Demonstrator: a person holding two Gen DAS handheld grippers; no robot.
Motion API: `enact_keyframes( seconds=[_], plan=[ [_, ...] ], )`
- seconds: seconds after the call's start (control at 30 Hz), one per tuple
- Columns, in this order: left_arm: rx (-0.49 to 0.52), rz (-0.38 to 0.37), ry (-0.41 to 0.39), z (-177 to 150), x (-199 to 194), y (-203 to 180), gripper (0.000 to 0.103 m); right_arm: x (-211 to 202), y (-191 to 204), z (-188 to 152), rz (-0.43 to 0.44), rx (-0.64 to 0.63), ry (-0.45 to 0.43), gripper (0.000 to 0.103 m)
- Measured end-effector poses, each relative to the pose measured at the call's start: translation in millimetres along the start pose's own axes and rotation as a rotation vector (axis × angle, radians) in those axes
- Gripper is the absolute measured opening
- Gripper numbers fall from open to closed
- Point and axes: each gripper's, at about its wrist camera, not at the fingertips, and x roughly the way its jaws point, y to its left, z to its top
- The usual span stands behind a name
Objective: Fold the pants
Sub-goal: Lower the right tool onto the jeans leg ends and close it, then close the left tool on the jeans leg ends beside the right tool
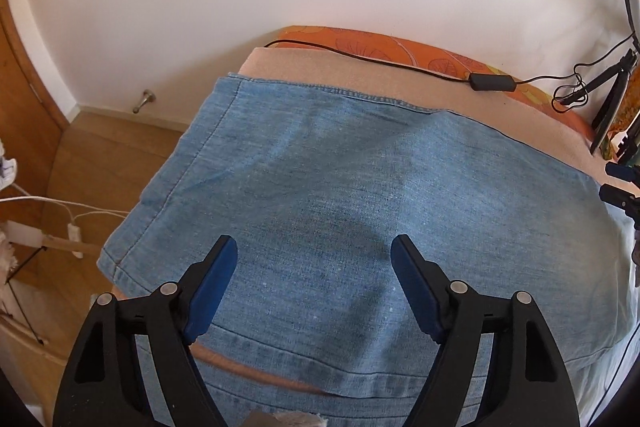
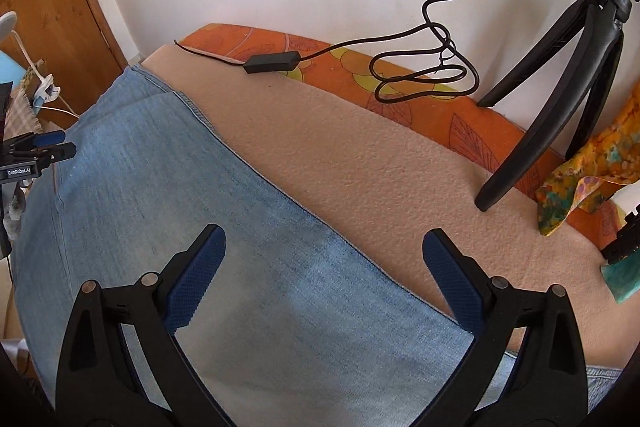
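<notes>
Light blue denim pants lie folded flat on a beige blanket. They also fill the lower left of the right wrist view. My left gripper is open and empty, hovering just above the denim near a hem seam. My right gripper is open and empty, above the pants' long edge where denim meets the beige blanket. The right gripper's tips show at the right edge of the left wrist view; the left gripper's tips show at the left edge of the right wrist view.
An orange patterned cover runs along the white wall. A black cable with an adapter box lies on it. A black tripod stands at the right, beside colourful cloth. Wooden floor and white cables lie left.
</notes>
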Motion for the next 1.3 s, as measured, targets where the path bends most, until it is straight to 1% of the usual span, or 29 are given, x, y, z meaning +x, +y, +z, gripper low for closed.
enact_keyframes(
  seconds=[0.07,0.2,0.23,0.3,0.4,0.47,0.53,0.57,0.6,0.63,0.67,0.7,0.73,0.8,0.9,0.97,1.07,1.13,1.2,1.3],
  plan=[
    [0.001,0.001,0.018,1,7,-1,0.078,10,0,2,-0.012,-0.012,0.023,0.101],
    [0.028,0.005,0.032,-1,17,-2,0.078,27,4,0,0.022,-0.054,0.091,0.101],
    [0.027,0.007,0.037,-2,19,-2,0.078,32,6,-1,0.009,-0.077,0.105,0.102],
    [0.017,0.004,0.046,-3,23,-1,0.078,32,13,-5,-0.012,-0.12,0.093,0.102],
    [0.003,-0.009,0.03,-4,25,0,0.078,33,13,-5,-0.007,-0.115,0.098,0.102],
    [0.002,-0.013,0.02,-5,25,-1,0.078,32,14,-5,-0.001,-0.115,0.099,0.096],
    [-0.001,-0.018,0.018,-4,26,0,0.078,27,19,-5,0.014,-0.134,0.092,0.077],
    [-0.002,-0.021,0.02,-4,26,0,0.078,24,21,-6,0.02,-0.144,0.091,0.071],
    [-0.003,-0.024,0.025,-3,26,1,0.08,22,24,-7,0.024,-0.153,0.089,0.056],
    [-0.003,-0.029,0.033,-2,27,1,0.08,20,26,-7,0.024,-0.153,0.089,0.038],
    [-0.004,-0.035,0.041,-1,26,2,0.08,18,26,-6,0.021,-0.144,0.09,0.031],
    [-0.011,-0.044,0.048,1,26,4,0.08,16,27,-6,0.01,-0.135,0.091,0.018],
    [-0.026,-0.056,0.054,3,25,7,0.08,13,28,-6,-0.017,-0.131,0.09,0.011],
    [-0.074,-0.082,0.066,6,23,14,0.08,0,31,-8,-0.031,-0.124,0.063,0.01],
    [-0.133,-0.111,0.071,14,20,25,0.08,-32,42,-11,-0.016,-0.125,-0.015,0.009],
    [-0.155,-0.119,0.057,21,14,29,0.08,-56,51,-17,-0.001,-0.124,-0.059,0.009],
    [-0.185,-0.132,0.026,34,3,33,0.08,-90,73,-37,0.019,-0.166,-0.104,0.009],
    [-0.209,-0.148,0.006,43,-5,34,0.081,-107,90,-54,0.038,-0.206,-0.11,0.008],
    [-0.212,-0.152,-0.002,51,-8,31,0.081,-116,106,-71,0.069,-0.231,-0.097,0.007],
    [-0.167,-0.135,0.026,61,-2,14,0.081,-121,125,-99,0.127,-0.25,-0.057,0.007]
  ],
)
